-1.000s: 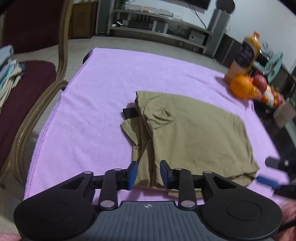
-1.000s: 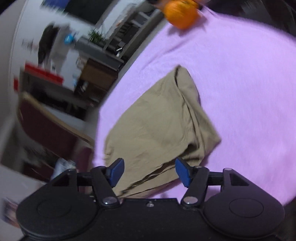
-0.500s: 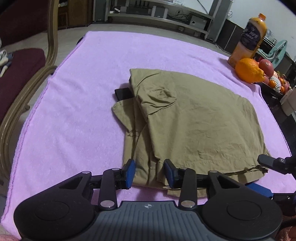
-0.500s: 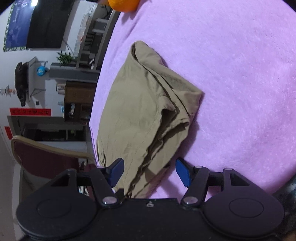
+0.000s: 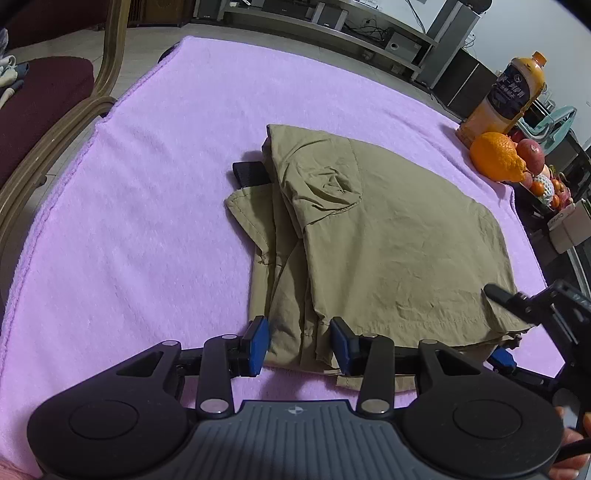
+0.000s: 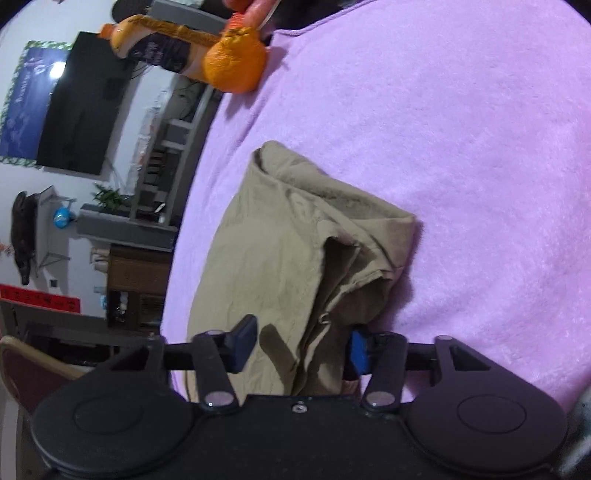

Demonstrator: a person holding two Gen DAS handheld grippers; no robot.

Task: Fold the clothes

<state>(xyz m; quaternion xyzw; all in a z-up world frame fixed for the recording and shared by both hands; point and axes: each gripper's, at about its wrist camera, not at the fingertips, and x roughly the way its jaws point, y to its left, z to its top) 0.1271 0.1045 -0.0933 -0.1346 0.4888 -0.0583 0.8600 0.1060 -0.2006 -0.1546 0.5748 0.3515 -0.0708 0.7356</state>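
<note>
Khaki trousers [image 5: 388,236], folded and creased, lie on the purple-covered surface [image 5: 147,184]. At lower centre their near hem sits between the left tool's [image 5: 299,345] parted, untouching pads. Lower right, the right tool [image 6: 301,343] is closing around their bunched corner, pads not yet pressing.

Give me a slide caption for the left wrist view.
Left gripper straddles the near edge of folded khaki trousers on a purple cloth.

A home living room: wall television [image 6: 74,107], media shelving [image 5: 332,18], cushioned wooden chair [image 5: 48,96], fruit [image 5: 498,157].
</note>
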